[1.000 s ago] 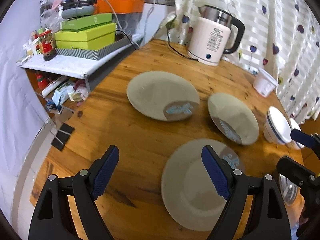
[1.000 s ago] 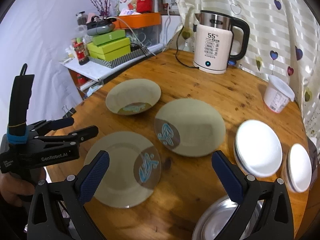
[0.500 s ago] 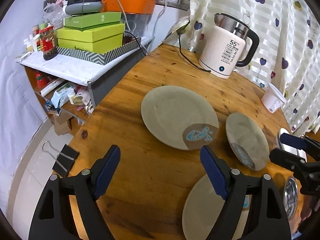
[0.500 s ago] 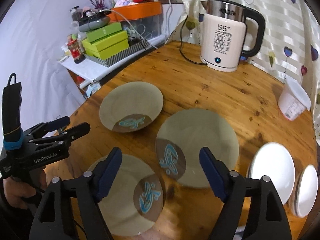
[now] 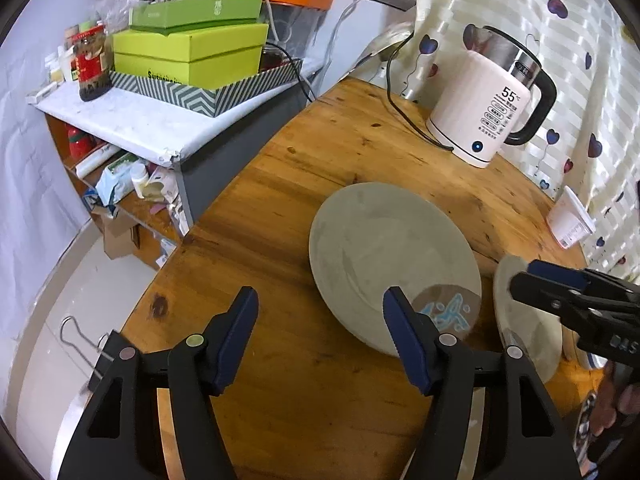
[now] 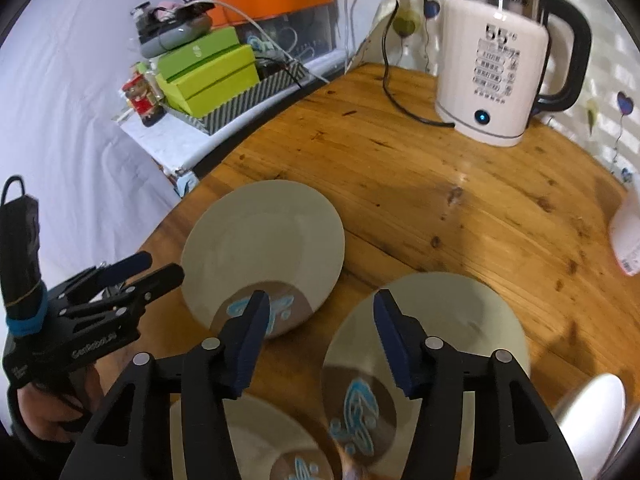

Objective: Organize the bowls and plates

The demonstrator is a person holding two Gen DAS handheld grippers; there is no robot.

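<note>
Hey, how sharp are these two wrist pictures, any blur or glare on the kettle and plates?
Left wrist: crisp, kettle digits readable, fisheye bending the table edge. Right wrist: motion-smeared, kettle text doubled, nearest plate blurred, a small glare spot on the wood.

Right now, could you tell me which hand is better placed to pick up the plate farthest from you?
Left, probably. The left claw has one finger at the far plate's near rim, closing on nothing yet; the right claw hangs between two plates.

Table (image 5: 320, 184) varnished knotty wood; plates (image 5: 384, 248) matt grey ceramic; kettle (image 6: 492, 80) glossy plastic, brushed steel.
</note>
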